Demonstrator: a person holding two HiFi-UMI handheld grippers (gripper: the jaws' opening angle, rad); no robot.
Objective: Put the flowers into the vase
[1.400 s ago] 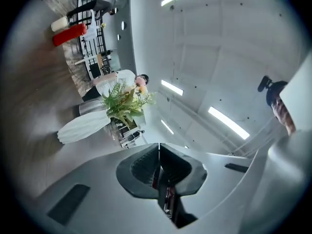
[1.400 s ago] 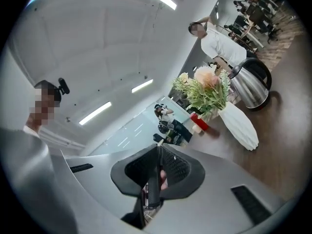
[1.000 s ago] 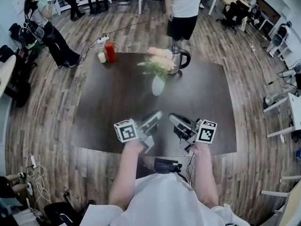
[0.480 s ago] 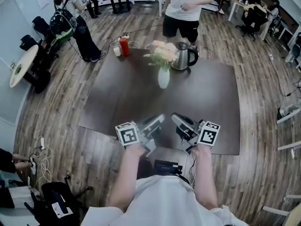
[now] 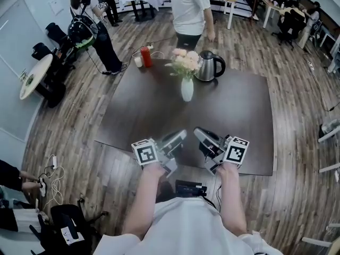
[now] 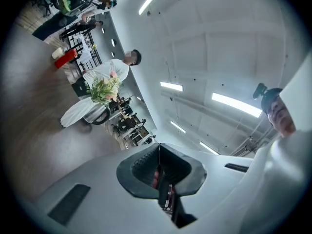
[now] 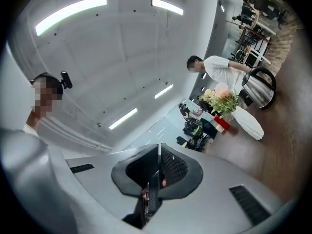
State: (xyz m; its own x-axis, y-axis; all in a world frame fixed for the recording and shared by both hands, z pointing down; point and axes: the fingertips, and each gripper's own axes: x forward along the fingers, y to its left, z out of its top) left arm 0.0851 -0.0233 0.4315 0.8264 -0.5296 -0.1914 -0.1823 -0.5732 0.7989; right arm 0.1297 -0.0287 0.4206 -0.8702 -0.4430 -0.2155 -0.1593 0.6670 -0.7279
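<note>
A white vase (image 5: 187, 89) stands on the far middle of the dark table (image 5: 154, 116), with pink flowers and green leaves (image 5: 185, 62) in it. The same vase (image 6: 78, 112) and flowers (image 6: 103, 87) show in the left gripper view, and the vase (image 7: 248, 122) with flowers (image 7: 220, 96) in the right gripper view. My left gripper (image 5: 180, 136) and right gripper (image 5: 198, 134) hover side by side above the table's near edge, far from the vase. Both are shut with nothing between the jaws, left gripper (image 6: 158, 156) and right gripper (image 7: 159, 159) alike.
A steel kettle (image 5: 208, 66) stands right of the vase. A red bottle (image 5: 146, 57) and a small white bottle (image 5: 138, 61) sit at the far left corner. A person in a white shirt (image 5: 188, 9) stands behind the table. More people and furniture line the room's edges.
The head view has swung, so the table and vase sit slightly differently in frame. The person behind the table has shifted left. Both grippers stay shut near the table's front edge.
</note>
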